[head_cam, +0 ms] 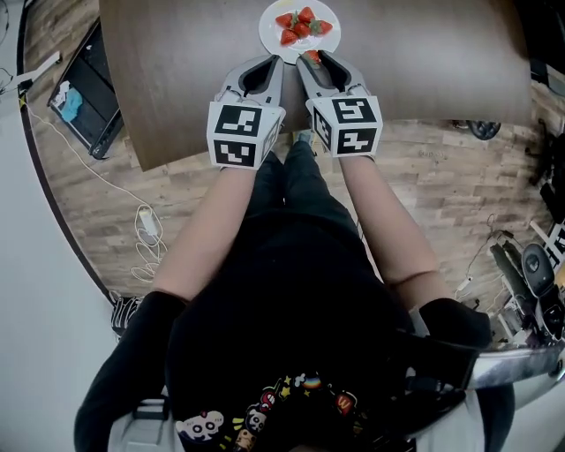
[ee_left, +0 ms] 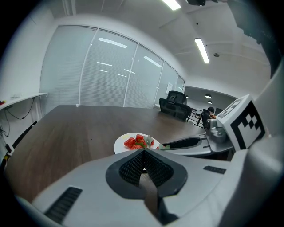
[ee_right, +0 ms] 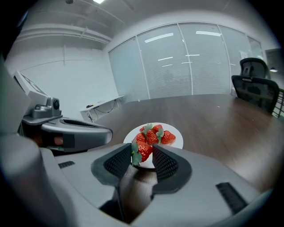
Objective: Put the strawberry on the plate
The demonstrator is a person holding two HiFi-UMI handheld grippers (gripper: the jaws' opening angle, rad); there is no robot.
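Note:
A white plate point(head_cam: 274, 37) point(ee_right: 177, 141) point(ee_left: 120, 143) with several red strawberries point(head_cam: 300, 25) point(ee_right: 153, 134) sits on the dark wooden table point(head_cam: 177, 79) near its front edge. My right gripper point(head_cam: 311, 56) point(ee_right: 143, 153) is shut on a strawberry point(ee_right: 143, 151) point(head_cam: 312, 56) and holds it just short of the plate's near rim. My left gripper point(head_cam: 268, 60) point(ee_left: 143, 153) is shut with nothing in it, side by side with the right one, also just short of the plate.
The table stretches far behind the plate point(ee_right: 230, 119). A black office chair point(ee_right: 257, 88) stands at the table's far right. Cables point(head_cam: 146, 238) and a dark case point(head_cam: 84, 93) lie on the wood floor to the left; gear point(head_cam: 530, 274) is on the floor at the right.

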